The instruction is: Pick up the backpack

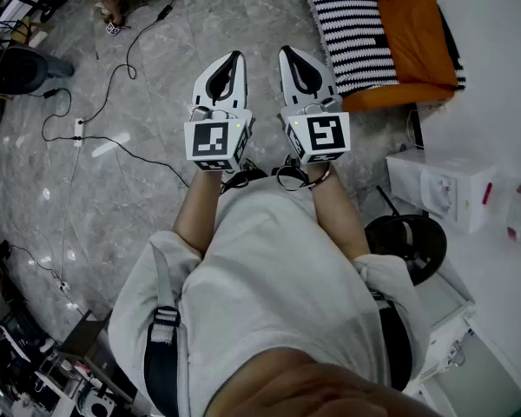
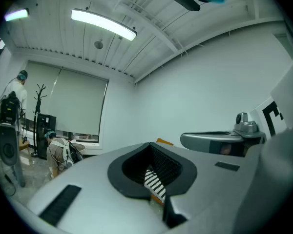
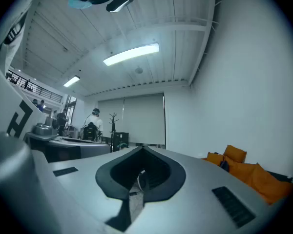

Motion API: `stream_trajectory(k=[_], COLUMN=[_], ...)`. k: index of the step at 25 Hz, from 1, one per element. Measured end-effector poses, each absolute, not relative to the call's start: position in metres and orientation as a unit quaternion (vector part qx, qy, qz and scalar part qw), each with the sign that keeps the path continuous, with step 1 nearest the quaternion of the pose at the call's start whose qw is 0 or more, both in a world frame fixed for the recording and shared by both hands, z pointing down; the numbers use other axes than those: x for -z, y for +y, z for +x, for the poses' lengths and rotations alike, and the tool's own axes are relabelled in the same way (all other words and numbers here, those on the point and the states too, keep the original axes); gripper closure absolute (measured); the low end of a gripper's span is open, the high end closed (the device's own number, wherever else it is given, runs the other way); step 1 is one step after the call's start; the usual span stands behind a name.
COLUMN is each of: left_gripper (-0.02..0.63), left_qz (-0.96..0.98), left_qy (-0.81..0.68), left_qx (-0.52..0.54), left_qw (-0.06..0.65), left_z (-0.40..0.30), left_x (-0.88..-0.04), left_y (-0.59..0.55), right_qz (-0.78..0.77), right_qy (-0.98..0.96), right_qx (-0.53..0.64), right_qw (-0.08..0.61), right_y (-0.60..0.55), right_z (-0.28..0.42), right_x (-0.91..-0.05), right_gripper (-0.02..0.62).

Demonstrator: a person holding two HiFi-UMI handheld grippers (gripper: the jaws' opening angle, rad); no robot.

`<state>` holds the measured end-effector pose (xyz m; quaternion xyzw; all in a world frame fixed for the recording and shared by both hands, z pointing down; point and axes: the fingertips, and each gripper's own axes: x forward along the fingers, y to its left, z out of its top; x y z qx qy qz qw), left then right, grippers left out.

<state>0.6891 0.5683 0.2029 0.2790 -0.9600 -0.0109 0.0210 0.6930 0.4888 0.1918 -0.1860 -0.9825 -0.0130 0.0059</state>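
several cables [image 1: 139,150] on grey stone floor [image 1: 139,220]

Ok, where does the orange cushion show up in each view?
Head view: the orange cushion is at the top right.
Left gripper view: only a small sliver shows, near the centre.
Right gripper view: it is at the lower right.
Shared landmark: the striped blanket lies beside it, and also shows in the left gripper view.

A white short-sleeved shirt [image 1: 278,259] with dark shoulder straps [image 1: 161,367] is worn. A black-and-white marker cube [image 1: 215,140] is carried by the white left gripper [image 1: 234,61] and right gripper [image 1: 289,56] alike.
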Motion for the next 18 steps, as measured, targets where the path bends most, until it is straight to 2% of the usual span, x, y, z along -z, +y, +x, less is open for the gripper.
stream_trajectory(k=[11, 18], left_gripper=[0.595, 0.595], left_qz=[0.270, 0.284], left_qy=[-0.961, -0.957], left_qx=[0.040, 0.026], left_qw=[0.039, 0.045], left_z=[0.665, 0.595], left_x=[-0.227, -0.244], left_y=[0.583, 0.557], right_qz=[-0.189, -0.184], right_qy=[-0.981, -0.983], right_qx=[0.045, 0.027], right_qw=[-0.012, -0.005], right_y=[0.493, 0.465], right_z=[0.668, 0.593], right_x=[-0.195, -0.217], right_gripper=[0.555, 0.557])
